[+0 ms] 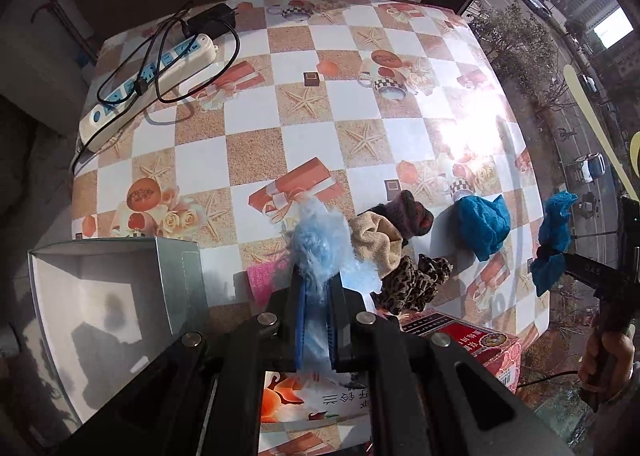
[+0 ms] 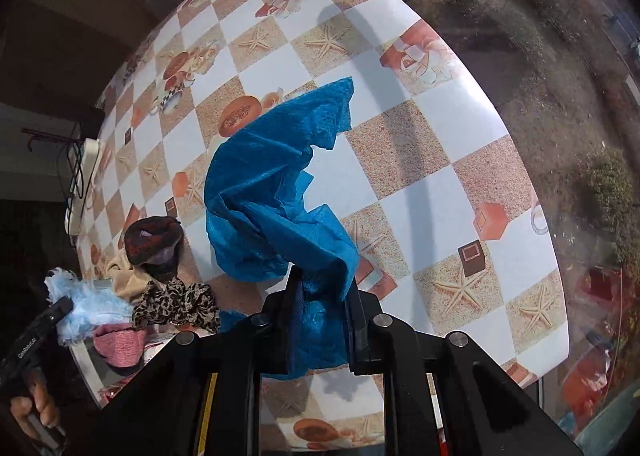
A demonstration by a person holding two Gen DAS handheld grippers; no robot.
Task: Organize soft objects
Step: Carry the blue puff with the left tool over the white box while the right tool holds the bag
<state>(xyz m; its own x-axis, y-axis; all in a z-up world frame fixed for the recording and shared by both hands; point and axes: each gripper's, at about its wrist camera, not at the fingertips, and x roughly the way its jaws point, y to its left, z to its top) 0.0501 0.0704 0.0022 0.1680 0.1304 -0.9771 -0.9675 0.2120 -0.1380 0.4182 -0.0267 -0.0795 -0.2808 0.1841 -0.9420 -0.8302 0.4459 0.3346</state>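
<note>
Fluffy light-blue piece [image 1: 320,244] is clamped in our left gripper [image 1: 318,296], lifted over the table [image 1: 256,152] just right of the open white box [image 1: 92,296]. Right gripper [image 2: 322,304] is clamped on the teal cloth [image 2: 276,192]. We judge: keep both squeezed, carry clear of the pile, release only over the box.

A table [image 1: 256,160] spread with a glossy oilcloth of white and sand-coloured checks, printed with starfish, gift boxes and cups. Near its far left corner lies a cream plastic power strip [image 1: 148,84] with blue sockets, black cables looped over it. Near the near edge sit a dark red-and-black knitted piece [image 1: 412,212], a beige soft cloth [image 1: 378,244], a leopard-print fabric bundle [image 1: 416,284] and a crumpled teal cloth [image 1: 482,226]. An open white cardboard box [image 1: 120,296] stands at the near left corner.
</note>
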